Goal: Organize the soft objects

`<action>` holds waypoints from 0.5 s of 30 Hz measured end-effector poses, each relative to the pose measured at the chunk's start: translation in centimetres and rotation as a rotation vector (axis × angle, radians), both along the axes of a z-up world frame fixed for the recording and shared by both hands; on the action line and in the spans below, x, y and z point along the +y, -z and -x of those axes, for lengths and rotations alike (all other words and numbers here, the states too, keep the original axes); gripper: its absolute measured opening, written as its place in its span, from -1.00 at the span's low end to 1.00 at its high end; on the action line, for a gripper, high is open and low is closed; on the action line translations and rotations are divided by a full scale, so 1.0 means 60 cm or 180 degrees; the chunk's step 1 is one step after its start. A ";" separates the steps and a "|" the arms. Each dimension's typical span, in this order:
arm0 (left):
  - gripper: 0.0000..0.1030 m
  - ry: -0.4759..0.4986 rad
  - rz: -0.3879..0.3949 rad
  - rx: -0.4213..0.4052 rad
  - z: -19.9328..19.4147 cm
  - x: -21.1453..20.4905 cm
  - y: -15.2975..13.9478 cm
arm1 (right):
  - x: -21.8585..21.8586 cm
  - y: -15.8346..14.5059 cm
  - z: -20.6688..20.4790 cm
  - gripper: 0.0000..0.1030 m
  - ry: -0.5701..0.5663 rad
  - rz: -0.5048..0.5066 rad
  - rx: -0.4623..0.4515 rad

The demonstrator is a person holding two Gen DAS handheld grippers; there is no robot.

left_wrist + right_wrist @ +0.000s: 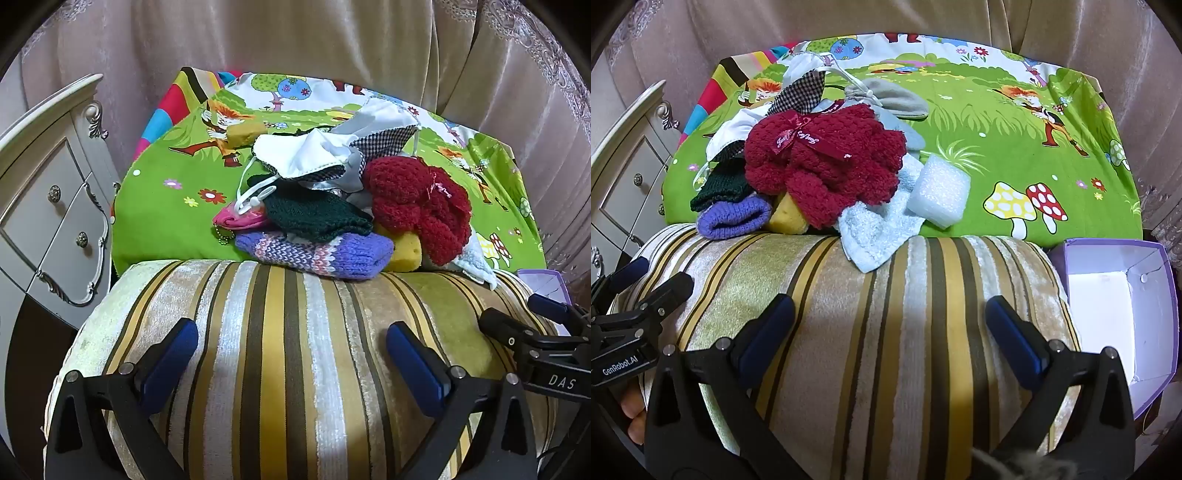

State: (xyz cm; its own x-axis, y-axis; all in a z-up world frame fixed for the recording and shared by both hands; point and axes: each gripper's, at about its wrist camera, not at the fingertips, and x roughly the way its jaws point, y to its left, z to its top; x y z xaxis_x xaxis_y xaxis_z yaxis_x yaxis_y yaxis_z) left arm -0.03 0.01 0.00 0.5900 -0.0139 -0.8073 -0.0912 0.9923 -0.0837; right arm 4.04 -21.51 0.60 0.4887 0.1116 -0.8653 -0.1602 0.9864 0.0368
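Right wrist view: right gripper [890, 328] jaws apart, holding nothing, over striped velvet cushion [871, 332]. Pile of soft knits topped by fluffy dark-red fabric bundle [820, 162] upper left; open lilac cardboard box [1123, 306] right. Left gripper [291, 350] jaws likewise apart, similarly near.

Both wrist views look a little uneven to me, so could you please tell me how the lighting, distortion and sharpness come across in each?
Left wrist view: strong fisheye bending with dark corners, a shadow on the striped cushion between the open fingers of the left gripper, pile sharp. Right wrist view: same curvature, a shadow beneath the right gripper, bright white floor of the purple box, a blurred grey patch at the bottom edge.
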 end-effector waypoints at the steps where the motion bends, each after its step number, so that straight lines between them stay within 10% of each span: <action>1: 1.00 -0.0001 0.0014 0.0011 0.000 0.000 0.000 | 0.000 0.000 0.000 1.00 0.0000 -0.0019 -0.0006; 15: 1.00 -0.0007 -0.0001 0.0021 0.001 0.002 0.000 | 0.000 0.003 0.002 1.00 0.0010 -0.0039 -0.0065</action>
